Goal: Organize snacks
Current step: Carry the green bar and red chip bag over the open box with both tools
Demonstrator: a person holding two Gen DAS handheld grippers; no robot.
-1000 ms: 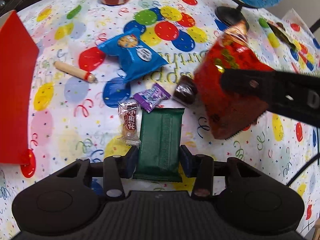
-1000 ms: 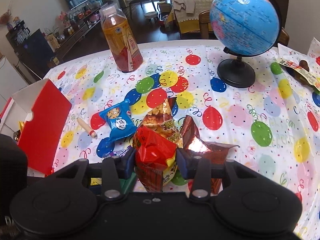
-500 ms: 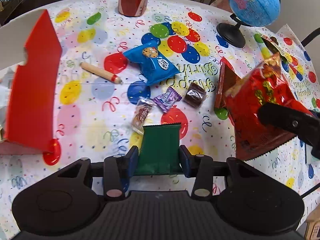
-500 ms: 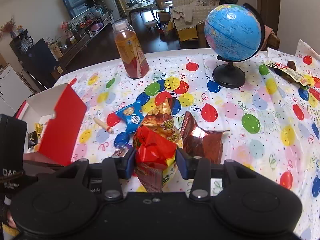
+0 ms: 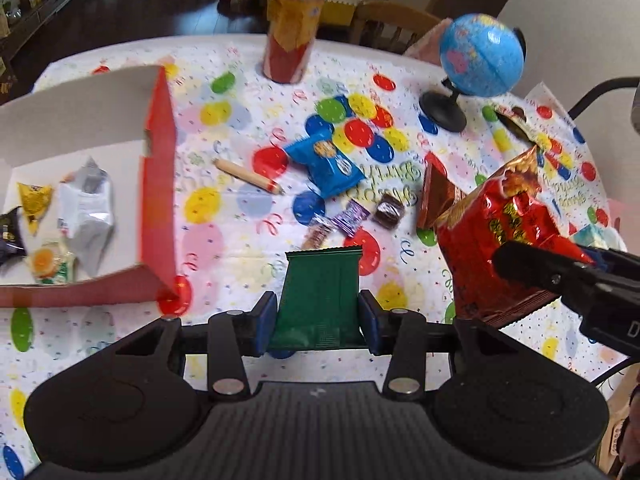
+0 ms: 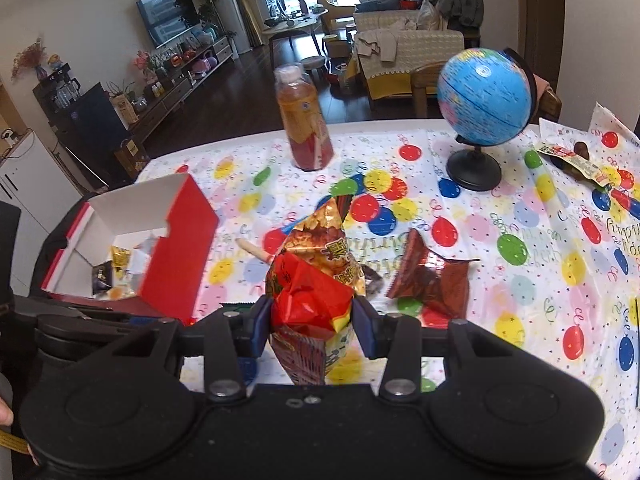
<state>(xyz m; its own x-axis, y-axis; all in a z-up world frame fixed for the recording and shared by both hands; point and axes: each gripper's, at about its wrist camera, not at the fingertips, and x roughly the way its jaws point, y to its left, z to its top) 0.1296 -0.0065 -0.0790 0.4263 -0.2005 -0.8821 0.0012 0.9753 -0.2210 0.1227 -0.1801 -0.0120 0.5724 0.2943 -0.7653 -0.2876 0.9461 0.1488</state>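
Observation:
My left gripper [image 5: 319,320] is shut on a flat green snack packet [image 5: 319,292], held above the table. My right gripper [image 6: 312,320] is shut on a crinkled red and gold snack bag [image 6: 316,272], which also shows at the right of the left wrist view as the red bag [image 5: 500,232]. A red box with a white inside [image 5: 158,184] lies open at the left, with several small packets in it. Loose on the balloon tablecloth lie a blue cookie pack [image 5: 324,164], a sausage stick [image 5: 248,176], a purple candy [image 5: 352,216], a brown sweet [image 5: 388,210] and a brown foil bag [image 6: 432,276].
A tea bottle [image 6: 306,120] stands at the back of the table. A blue globe on a black stand [image 6: 482,100] is at the back right. Another wrapped snack [image 6: 576,160] lies at the far right edge. Chairs and a living room lie beyond the table.
Both grippers have risen and drawn back with their packets. The red box's open inside has come into view at the left, and more of the table shows.

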